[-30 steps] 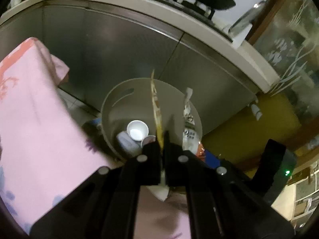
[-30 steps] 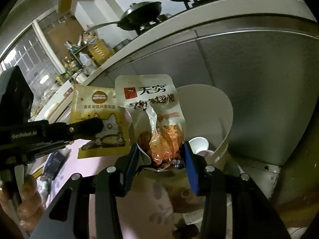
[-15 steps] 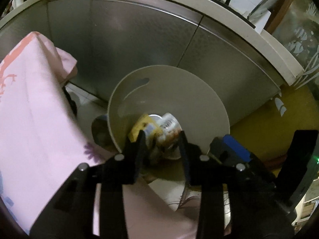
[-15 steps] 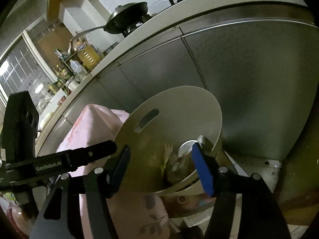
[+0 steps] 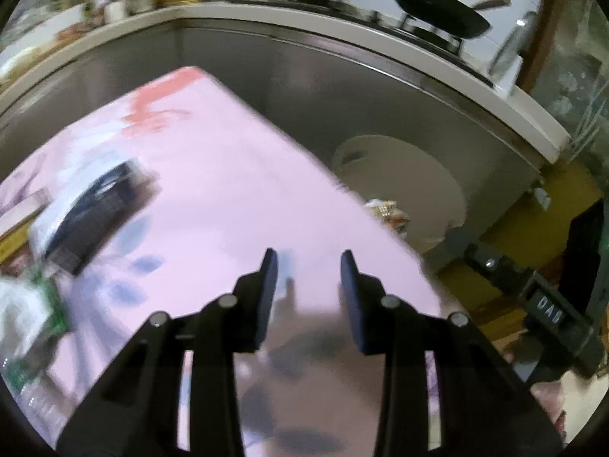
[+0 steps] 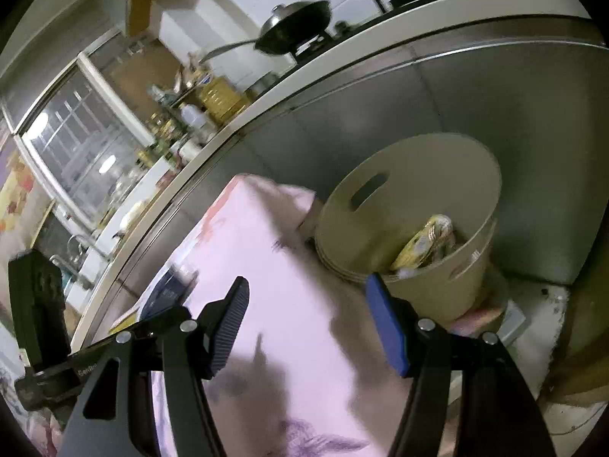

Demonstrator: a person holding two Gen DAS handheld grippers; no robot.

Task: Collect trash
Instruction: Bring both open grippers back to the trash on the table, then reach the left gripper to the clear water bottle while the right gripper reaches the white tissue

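A beige round trash bin [image 6: 415,198] stands on the floor beside the pink-clothed table [image 6: 274,274]; it also shows in the left wrist view [image 5: 415,175]. Yellow and orange snack wrappers [image 6: 426,242] lie inside it. My left gripper [image 5: 308,266] is open and empty above the pink cloth [image 5: 213,190]. My right gripper [image 6: 304,304] is open and empty over the table edge, short of the bin. A dark blue packet [image 5: 91,213] and a green-and-white wrapper [image 5: 26,316] lie blurred on the table's left side.
Steel cabinet fronts [image 6: 475,106] under a white counter run behind the bin. Pans [image 5: 437,11] sit on the stove above. The other gripper's black body [image 5: 540,297] shows at the right of the left wrist view. The floor by the bin is dirty tile [image 6: 540,304].
Both grippers opened and dropped their snack packets into the bin, then pulled back from it. The left wrist view has swung left over the table.
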